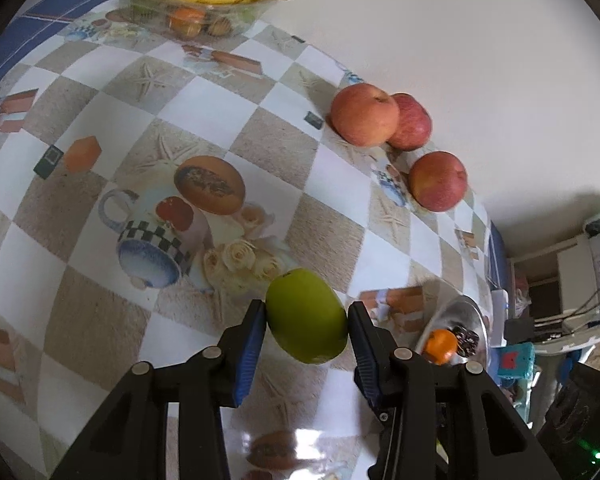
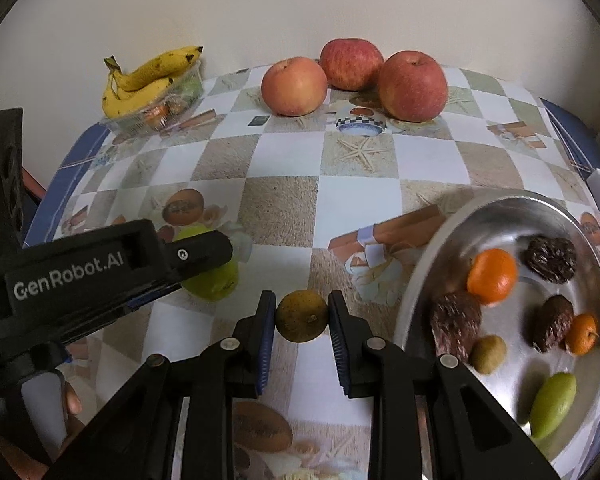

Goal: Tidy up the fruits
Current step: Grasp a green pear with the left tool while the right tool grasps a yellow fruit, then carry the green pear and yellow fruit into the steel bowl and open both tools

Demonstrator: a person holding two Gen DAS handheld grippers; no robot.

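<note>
My left gripper (image 1: 307, 312) is shut on a green oval fruit (image 1: 306, 316), its blue pads pressing both sides, a little above the checked tablecloth. The right wrist view shows that same gripper (image 2: 204, 256) from the side, with the green fruit (image 2: 216, 284) partly hidden behind its finger. My right gripper (image 2: 302, 300) is shut on a small round yellow-brown citrus fruit (image 2: 302, 316). Just right of it stands a metal bowl (image 2: 420, 264) holding two small oranges (image 2: 492, 276), dark wrinkled fruits (image 2: 456, 320), a small brownish fruit (image 2: 488, 354) and a green oval fruit (image 2: 552, 404).
Three red apples (image 2: 294, 86) (image 2: 350, 64) (image 2: 412, 86) sit by the wall at the table's far edge. Bananas (image 2: 148, 80) lie on a clear plastic tray (image 2: 140, 120) with more fruit at the far left corner. A person's hand (image 2: 72, 400) grips the left tool.
</note>
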